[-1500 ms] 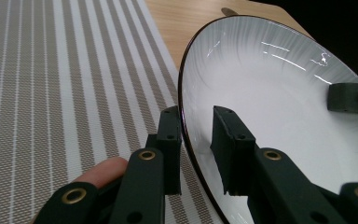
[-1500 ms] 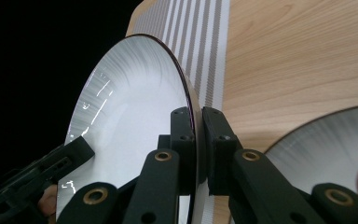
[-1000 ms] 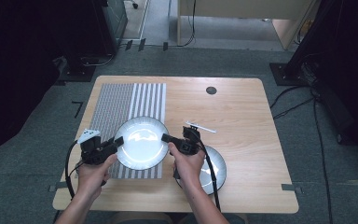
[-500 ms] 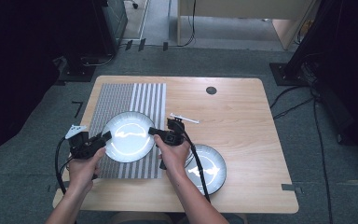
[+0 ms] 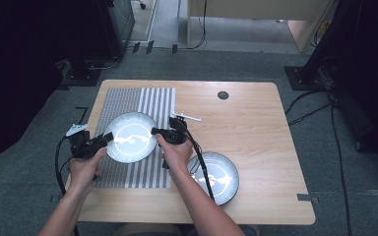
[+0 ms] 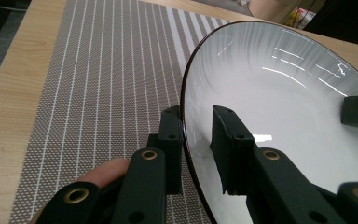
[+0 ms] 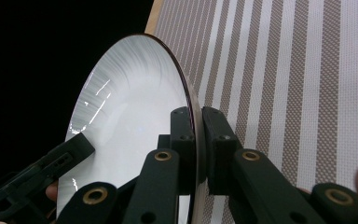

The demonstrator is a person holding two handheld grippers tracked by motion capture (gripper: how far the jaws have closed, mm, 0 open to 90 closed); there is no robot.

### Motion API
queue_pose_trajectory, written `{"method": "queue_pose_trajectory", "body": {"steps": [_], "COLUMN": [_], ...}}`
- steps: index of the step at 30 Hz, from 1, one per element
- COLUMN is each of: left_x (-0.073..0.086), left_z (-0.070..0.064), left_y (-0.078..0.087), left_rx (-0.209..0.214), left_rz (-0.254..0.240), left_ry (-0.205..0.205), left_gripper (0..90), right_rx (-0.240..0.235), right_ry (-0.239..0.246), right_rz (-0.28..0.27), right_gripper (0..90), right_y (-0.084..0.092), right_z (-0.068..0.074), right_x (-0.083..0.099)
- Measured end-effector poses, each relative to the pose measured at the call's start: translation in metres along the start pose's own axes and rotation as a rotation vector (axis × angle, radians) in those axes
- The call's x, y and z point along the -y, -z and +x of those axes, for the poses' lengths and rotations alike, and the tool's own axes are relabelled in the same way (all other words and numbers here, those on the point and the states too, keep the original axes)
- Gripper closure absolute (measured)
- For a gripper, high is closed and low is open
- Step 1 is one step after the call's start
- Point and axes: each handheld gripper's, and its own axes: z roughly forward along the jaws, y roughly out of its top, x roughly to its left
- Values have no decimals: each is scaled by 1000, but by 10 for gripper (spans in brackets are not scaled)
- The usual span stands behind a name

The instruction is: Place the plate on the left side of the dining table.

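The white plate (image 5: 130, 136) with a thin dark rim is held over the striped placemat (image 5: 138, 101), on the left half of the wooden surface (image 5: 256, 123); in the high view it sits between the two hands, nearer the mat's middle than its far edge; whether its underside touches the mat cannot be told. The left gripper (image 5: 98, 142) has its fingers closed on the plate's left rim; in the left gripper view (image 6: 198, 140) one finger lies outside the rim and the other inside the bowl of the plate, the rim pinched between them, with the fine-checked part of the mat beneath. The right gripper (image 5: 158, 132) has its fingers closed on the opposite rim; in the right gripper view (image 7: 193, 144) the rim runs edge-on between the two black fingers, the plate (image 7: 130, 121) tilted in that view, the broad-striped part of the mat (image 7: 298, 84) to the side, and the other gripper's finger visible at the plate's far rim. A second plate (image 5: 215, 176), of the same kind, rests on the bare wood near the front edge, right of the mat and just beside the person's right forearm, whose black cable crosses it; a small round dark disc (image 5: 223, 95) lies in the surface near the far edge, well apart from both plates.
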Motion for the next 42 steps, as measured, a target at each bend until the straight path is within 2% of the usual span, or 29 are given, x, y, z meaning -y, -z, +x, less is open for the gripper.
{"method": "queue_pose_trajectory", "body": {"steps": [5,9,16,20,27,36,42], "left_x": [-5,-8,-15,-14,-8,-14,-10], "left_z": [9,13,20,25,34,43,47], "left_y": [-10,-18,-37,-49,-72,-86,-96], "left_rx": [-22,-35,-37,-44,-66,-86,-66], "left_rz": [-20,-25,13,28,85,106,136], "left_ry": [15,17,24,49,98,140,156], "left_gripper": [744,746,754,753,754,763,769], "right_rx": [0,3,17,29,66,90,108], "right_ry": [13,5,-24,-23,-25,-35,-48], "right_rz": [-5,-10,-5,-2,12,6,6], "right_gripper": [844,844,844,844,844,844,844], "right_y": [-15,-22,-39,-47,-65,-79,-85], "right_z": [2,1,-10,-14,-27,-31,-37], "right_x": [-7,-10,-19,-22,-21,-23,-22]}}
